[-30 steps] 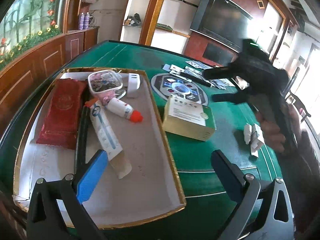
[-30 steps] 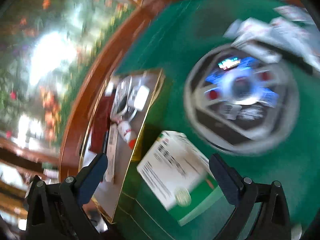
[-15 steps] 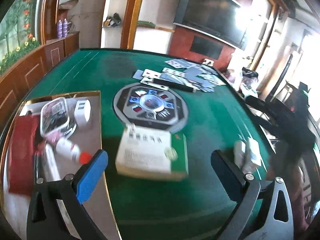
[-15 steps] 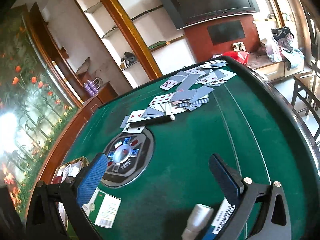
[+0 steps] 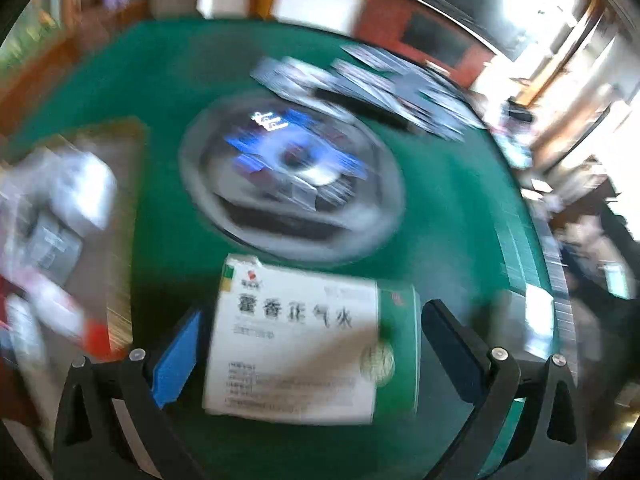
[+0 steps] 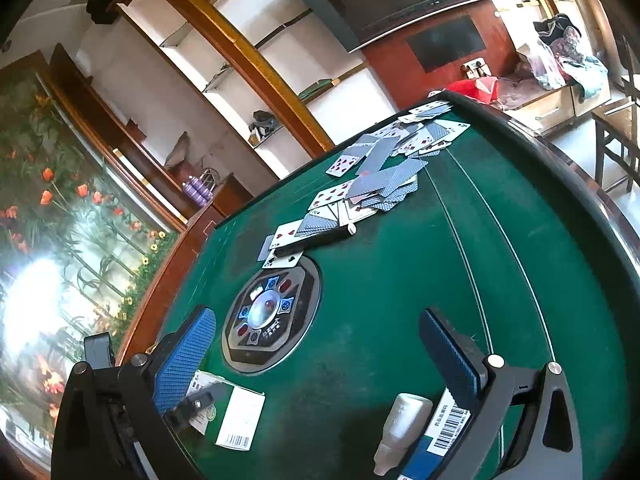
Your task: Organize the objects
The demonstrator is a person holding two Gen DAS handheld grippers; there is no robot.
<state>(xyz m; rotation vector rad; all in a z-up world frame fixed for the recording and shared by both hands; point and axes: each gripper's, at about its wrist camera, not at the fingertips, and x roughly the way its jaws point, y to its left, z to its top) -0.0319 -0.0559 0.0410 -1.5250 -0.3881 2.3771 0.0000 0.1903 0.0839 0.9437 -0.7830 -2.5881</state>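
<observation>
the green felt table (image 6: 420, 300) carries everything, with a round control panel (image 6: 270, 316) set into its middle and playing cards (image 6: 384, 176) scattered at its far side beside a dark stick-like thing (image 6: 316, 240). at the left edge of the blurred left wrist view sits a gold-rimmed tray (image 5: 120, 240) holding smeared white and red items too blurred to name.

the white and green medicine box (image 5: 304, 344) lies flat on the felt between tray and panel, directly ahead of the left gripper (image 5: 308, 356), whose jaws stand wide open, one on each side of the box and not yet touching it. the box's long axis seems to run away from the camera, so the jaws span its shorter width. the left gripper is plainly the nearer one; i judge a short advance and a squeeze would take the box, and the tray lies just to its left.

the right gripper (image 6: 316, 364) is also open and holds nothing; a small white bottle (image 6: 400, 428) and a blue and white carton (image 6: 436, 436) lie close under its right finger.

the box front bears large green chinese characters, too smeared to read surely, plus a round seal. barcodes show on the box end and the carton.
</observation>
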